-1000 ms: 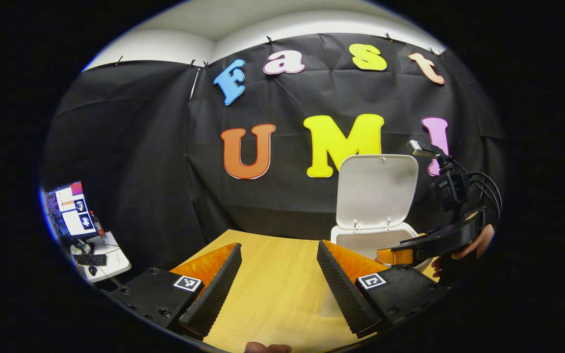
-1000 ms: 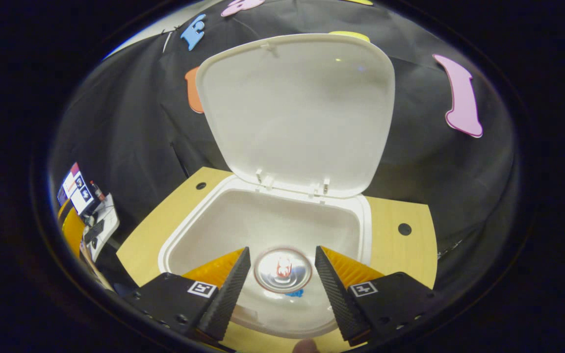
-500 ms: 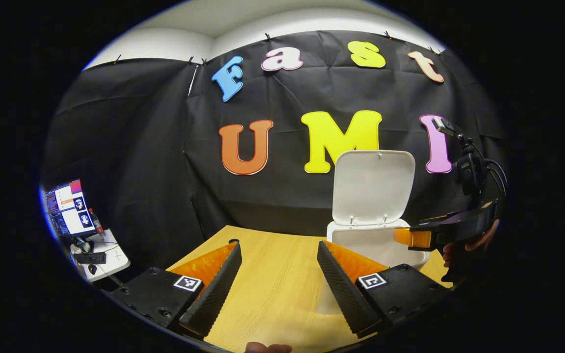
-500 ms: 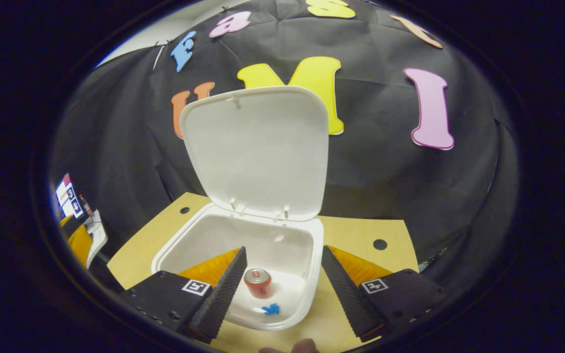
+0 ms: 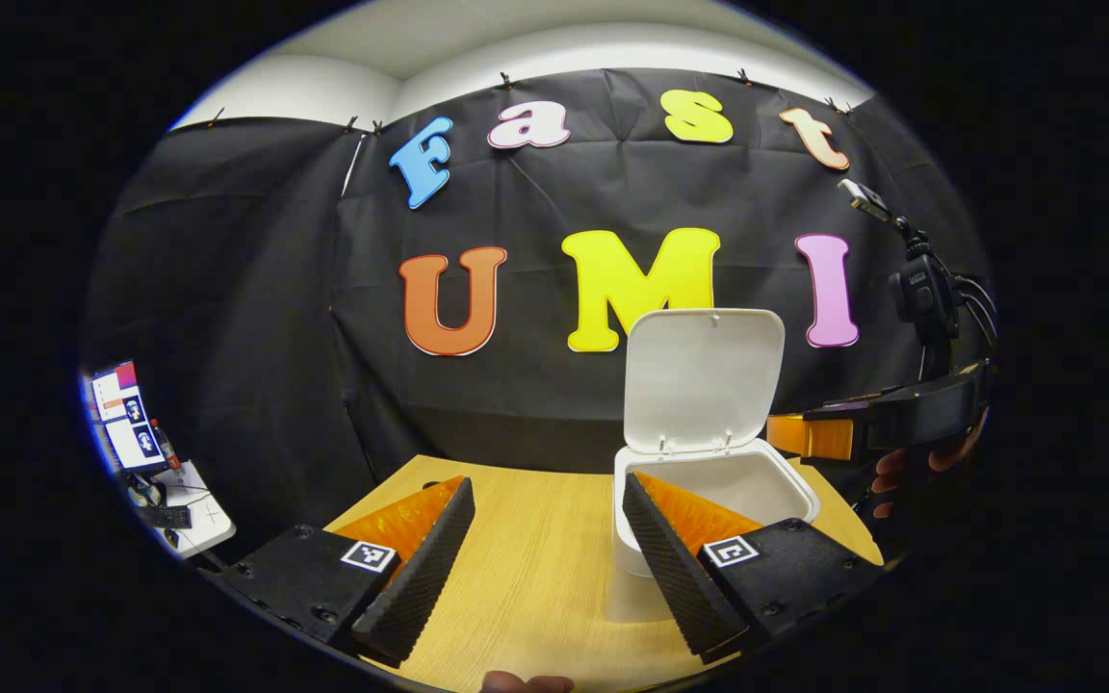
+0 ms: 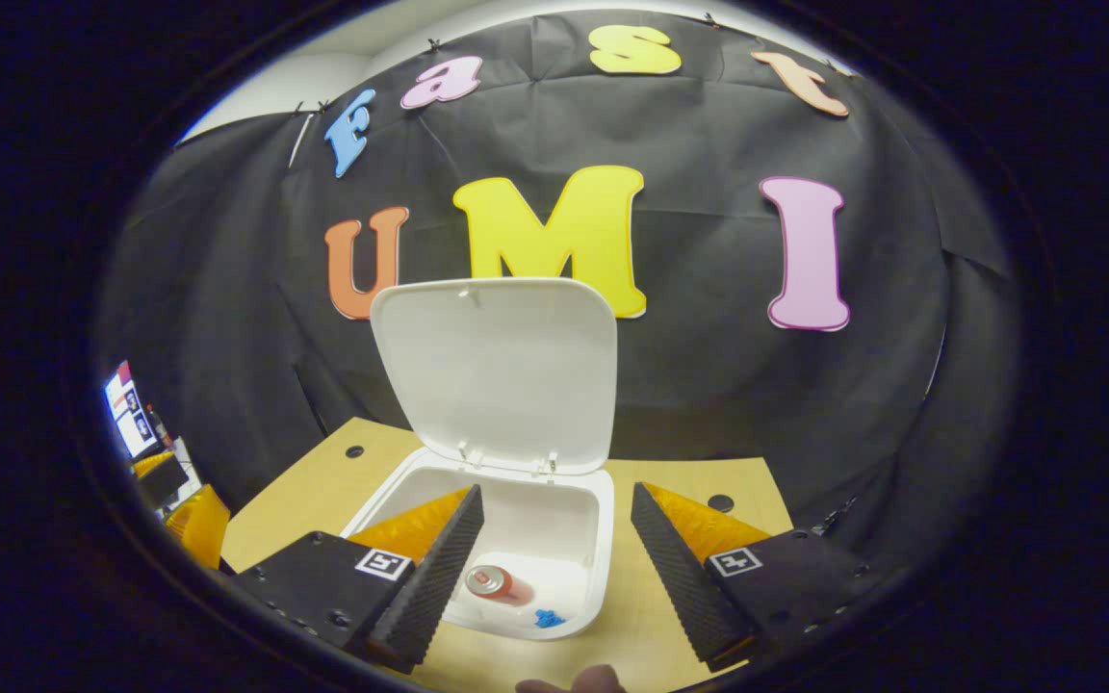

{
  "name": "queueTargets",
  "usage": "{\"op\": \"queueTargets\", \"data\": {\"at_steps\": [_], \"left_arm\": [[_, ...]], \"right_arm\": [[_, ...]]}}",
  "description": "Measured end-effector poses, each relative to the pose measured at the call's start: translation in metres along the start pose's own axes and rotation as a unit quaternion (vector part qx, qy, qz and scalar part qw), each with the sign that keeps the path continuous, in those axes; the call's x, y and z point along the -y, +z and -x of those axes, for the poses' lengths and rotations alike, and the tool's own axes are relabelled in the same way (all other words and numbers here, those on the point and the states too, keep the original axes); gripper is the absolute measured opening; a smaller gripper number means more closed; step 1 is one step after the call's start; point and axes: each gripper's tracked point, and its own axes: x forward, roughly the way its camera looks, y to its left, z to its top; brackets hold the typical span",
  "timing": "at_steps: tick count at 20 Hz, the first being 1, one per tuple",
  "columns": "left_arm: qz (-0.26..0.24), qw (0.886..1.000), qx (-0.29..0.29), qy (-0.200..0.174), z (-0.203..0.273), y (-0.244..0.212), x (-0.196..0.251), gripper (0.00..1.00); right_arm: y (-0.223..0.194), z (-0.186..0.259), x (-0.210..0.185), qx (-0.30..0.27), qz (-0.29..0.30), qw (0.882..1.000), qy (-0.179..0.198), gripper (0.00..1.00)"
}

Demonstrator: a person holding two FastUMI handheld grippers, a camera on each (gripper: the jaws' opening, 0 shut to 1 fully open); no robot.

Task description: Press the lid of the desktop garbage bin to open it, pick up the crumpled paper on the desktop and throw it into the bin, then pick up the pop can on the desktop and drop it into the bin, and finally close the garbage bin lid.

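Observation:
The white desktop bin (image 6: 585,525) stands on the wooden table with its lid (image 6: 497,371) raised upright. A red pop can (image 6: 492,583) lies tipped on the bin's floor beside a small blue scrap (image 6: 547,618). My right gripper (image 6: 554,568) hovers open above the bin's near edge, with nothing between its fingers. In the left gripper view the bin (image 5: 786,491) sits at the right with its lid (image 5: 701,377) up. My left gripper (image 5: 545,549) is open low over the table. The right gripper (image 5: 810,435) and the hand holding it hang beside the bin's right side.
The wooden table (image 5: 535,558) has round cable holes (image 6: 354,450) near its back corners. A monitor and a small side desk (image 5: 145,452) stand far off at the left. The black cloth wall closes in behind the table.
The can dropped from between the right gripper's fingers into the bin and tipped over. The right gripper rose and drew back from the bin. The left gripper turned slightly toward the bin.

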Motion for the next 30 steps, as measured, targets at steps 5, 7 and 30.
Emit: {"op": "queueTargets", "data": {"at_steps": [5, 7, 30], "left_arm": [[0.010, 1.000, 0.016, -0.016, 0.003, 0.011, -0.020, 1.00], [0.019, 0.999, 0.024, -0.020, 0.003, 0.017, -0.027, 1.00], [0.023, 0.997, 0.048, 0.059, 0.028, 0.034, -0.097, 1.00]], "right_arm": [[0.038, 0.024, -0.007, 0.036, -0.003, 0.999, -0.027, 0.96], [0.062, 0.029, -0.017, 0.060, 0.004, 0.998, -0.031, 0.96], [0.146, -0.067, -0.058, 0.083, -0.011, 0.996, -0.044, 0.94]]}}
